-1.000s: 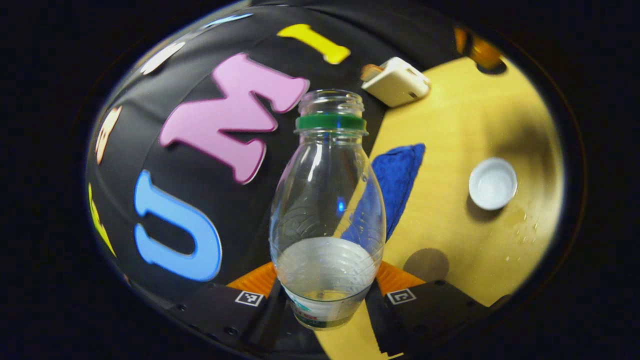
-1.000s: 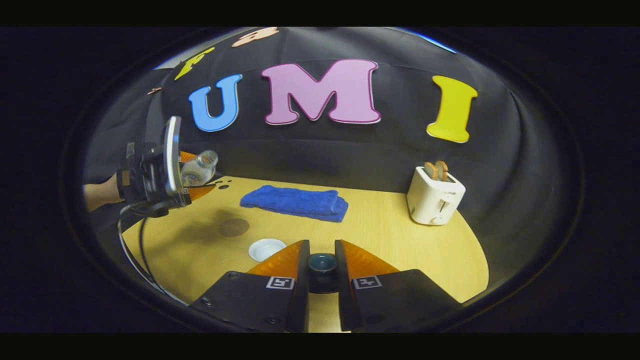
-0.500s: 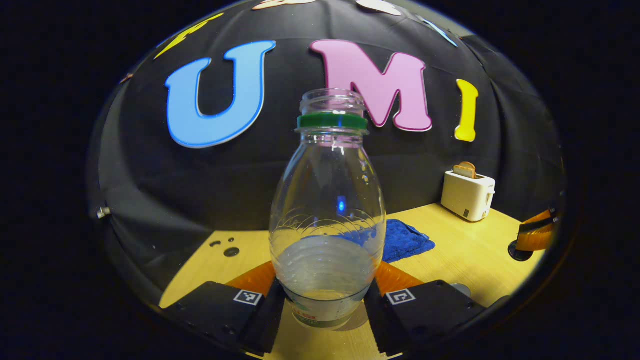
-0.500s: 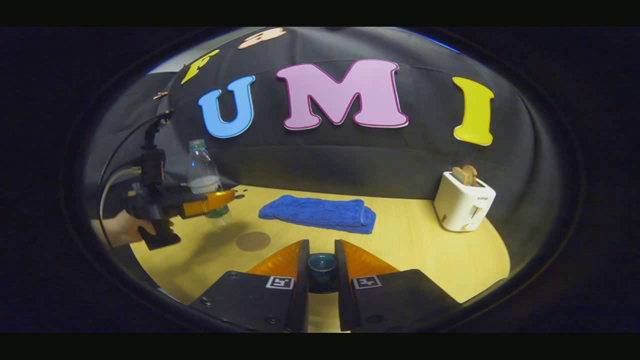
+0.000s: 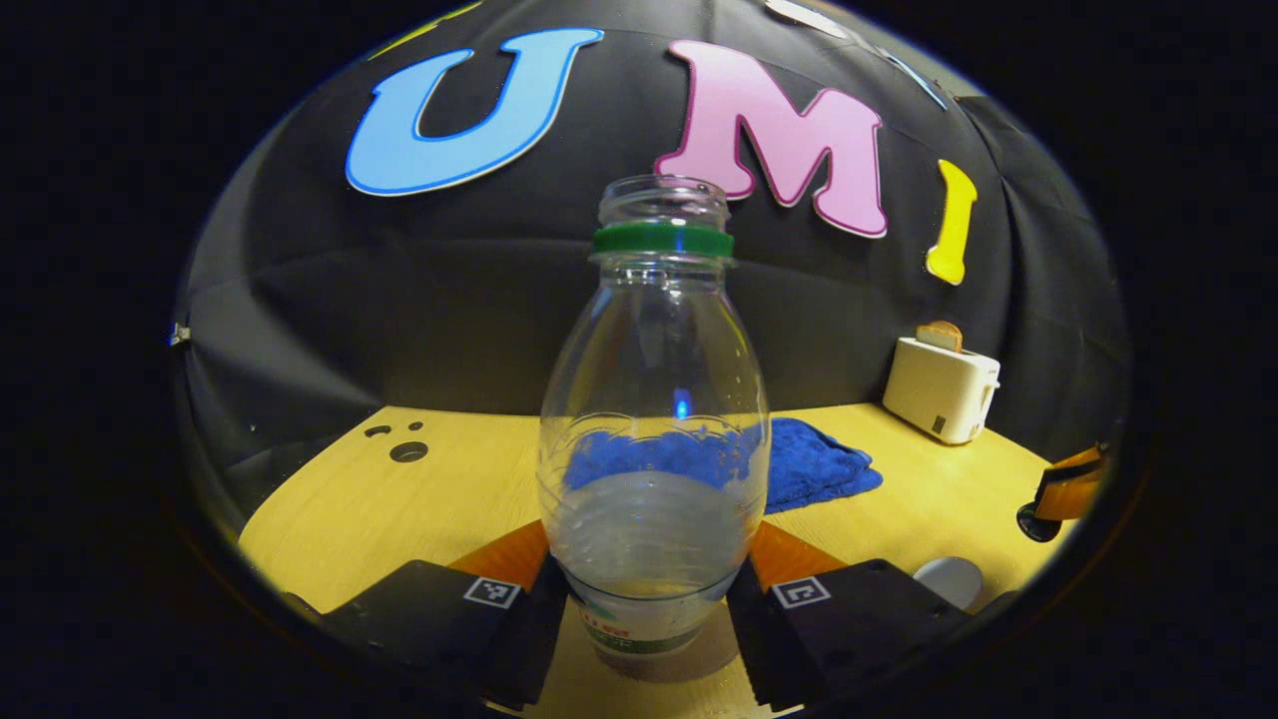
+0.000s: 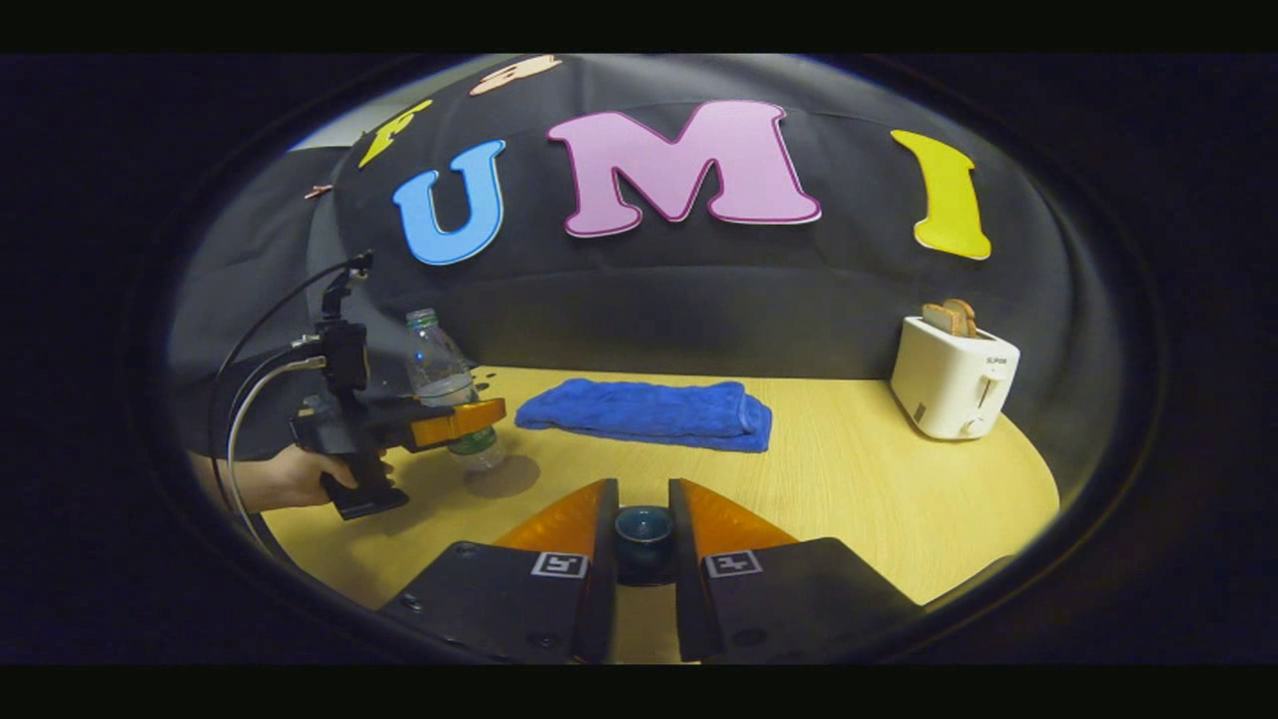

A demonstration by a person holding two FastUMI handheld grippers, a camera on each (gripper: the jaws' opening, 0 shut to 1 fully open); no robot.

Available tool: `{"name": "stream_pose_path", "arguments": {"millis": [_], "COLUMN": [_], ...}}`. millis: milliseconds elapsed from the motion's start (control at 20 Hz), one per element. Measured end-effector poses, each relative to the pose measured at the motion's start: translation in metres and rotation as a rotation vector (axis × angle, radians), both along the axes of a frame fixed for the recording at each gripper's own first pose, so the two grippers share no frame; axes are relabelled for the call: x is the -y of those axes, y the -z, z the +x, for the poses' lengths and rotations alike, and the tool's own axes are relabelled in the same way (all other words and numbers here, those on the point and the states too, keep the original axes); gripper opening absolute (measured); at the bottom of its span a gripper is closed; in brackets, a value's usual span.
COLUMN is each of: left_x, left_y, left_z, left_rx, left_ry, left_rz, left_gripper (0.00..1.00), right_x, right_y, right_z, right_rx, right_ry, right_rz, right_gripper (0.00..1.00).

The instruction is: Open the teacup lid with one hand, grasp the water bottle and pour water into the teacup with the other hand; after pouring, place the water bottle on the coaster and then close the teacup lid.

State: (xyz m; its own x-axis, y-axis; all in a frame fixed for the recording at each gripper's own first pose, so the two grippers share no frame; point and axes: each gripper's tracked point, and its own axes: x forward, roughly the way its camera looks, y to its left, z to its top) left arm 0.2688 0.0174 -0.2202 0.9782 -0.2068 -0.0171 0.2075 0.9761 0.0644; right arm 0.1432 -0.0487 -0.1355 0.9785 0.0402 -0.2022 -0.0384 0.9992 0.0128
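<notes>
My left gripper is shut on a clear water bottle with a green neck ring, no cap and a little water. The bottle stands upright over the brown round coaster; whether its base touches I cannot tell. In the right gripper view the left gripper, held by a hand, keeps the bottle at the coaster. My right gripper is shut on the dark teal lid knob, lifted above the table. The white teacup peeks out behind my left gripper's right finger. The right gripper shows at the far right.
A folded blue towel lies at the back middle of the yellow table. A white toaster with toast in it stands at the back right. Small holes mark the table's back left corner.
The left gripper turned the bottle from a tilt back to upright and lowered it to the coaster. The right gripper kept the lid and drifted a little right.
</notes>
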Motion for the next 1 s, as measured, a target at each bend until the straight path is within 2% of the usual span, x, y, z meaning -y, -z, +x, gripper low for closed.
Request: {"name": "stream_pose_path", "arguments": {"millis": [50,200,450,500,550,650,800,900,950,1000], "left_x": [0.006,0.014,0.012,0.01,0.011,0.008,0.008,0.006,0.007,0.011], "left_y": [0.003,0.015,0.015,0.018,0.025,0.036,0.043,0.048,0.049,0.053], "left_z": [0.003,0.006,0.01,0.01,0.01,0.007,-0.003,-0.012,-0.02,-0.028], "left_rx": [-0.001,-0.025,-0.007,-0.017,-0.036,-0.07,-0.102,-0.12,-0.121,-0.132], "left_ry": [0.004,0.002,-0.02,-0.021,-0.018,-0.029,-0.051,-0.086,-0.086,-0.078], "left_rz": [0.02,0.05,0.025,0.02,0.013,0.006,0.012,0.018,0.013,0.002], "left_gripper": [0.76,0.76,0.79,0.8,0.8,0.83,0.96,0.96,0.96,0.96], "right_x": [0.0,-0.001,-0.002,-0.003,-0.003,-0.006,-0.009,-0.01,-0.009,-0.01], "right_y": [0.003,0.008,0.011,0.012,0.012,0.014,0.016,0.016,0.016,0.016], "right_z": [-0.001,0.0,0.003,0.004,0.005,0.006,0.007,0.008,0.009,0.01], "right_rx": [-0.003,-0.014,-0.015,-0.015,-0.014,-0.017,-0.021,-0.019,-0.018,-0.016], "right_ry": [-0.001,-0.002,-0.003,-0.003,-0.005,-0.011,-0.017,-0.014,-0.014,-0.014], "right_rz": [-0.002,0.007,0.009,0.008,0.008,0.008,0.007,0.007,0.01,0.015], "right_gripper": [0.27,0.27,0.28,0.25,0.28,0.28,0.28,0.28,0.32,0.32]}}
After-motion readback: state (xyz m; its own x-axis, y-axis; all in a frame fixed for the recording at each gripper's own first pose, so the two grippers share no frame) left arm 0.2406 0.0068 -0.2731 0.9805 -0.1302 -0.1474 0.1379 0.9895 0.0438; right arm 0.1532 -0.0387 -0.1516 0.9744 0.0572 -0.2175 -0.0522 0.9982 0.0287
